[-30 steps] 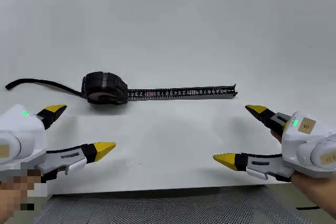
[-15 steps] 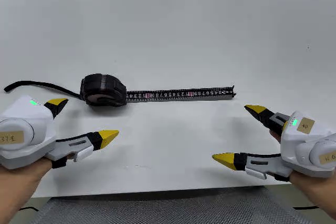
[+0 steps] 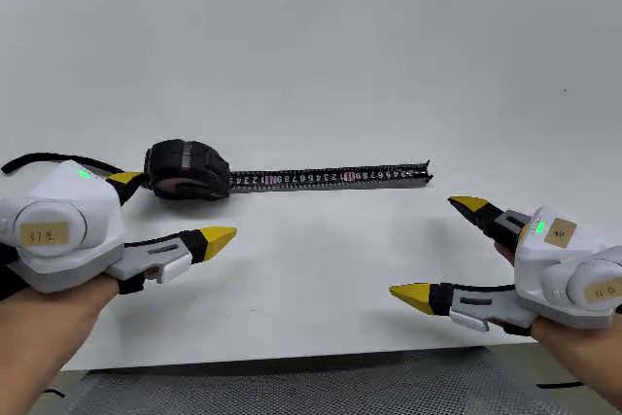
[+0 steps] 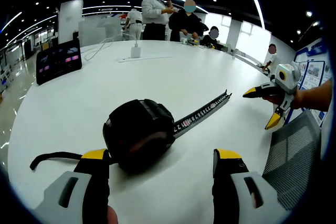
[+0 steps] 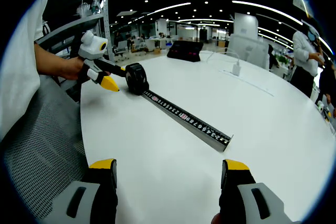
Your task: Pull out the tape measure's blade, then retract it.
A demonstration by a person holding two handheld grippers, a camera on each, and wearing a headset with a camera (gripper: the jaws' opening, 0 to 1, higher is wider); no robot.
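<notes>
Head view, centre left: probably hard, weighty tape measure case (image 3: 188,170), best clamped across flat sides; thin springy blade (image 3: 330,178) extended. Spread apart: left gripper (image 3: 177,207), right gripper (image 3: 434,248).

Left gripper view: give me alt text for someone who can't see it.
A black tape measure lies on the white table just ahead of the open left gripper, its blade extended toward the right gripper.

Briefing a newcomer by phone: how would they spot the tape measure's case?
On the white workbench, look beside the left tool. The case is the rounded black lump between a trailing strap and the flat numbered blade.
</notes>
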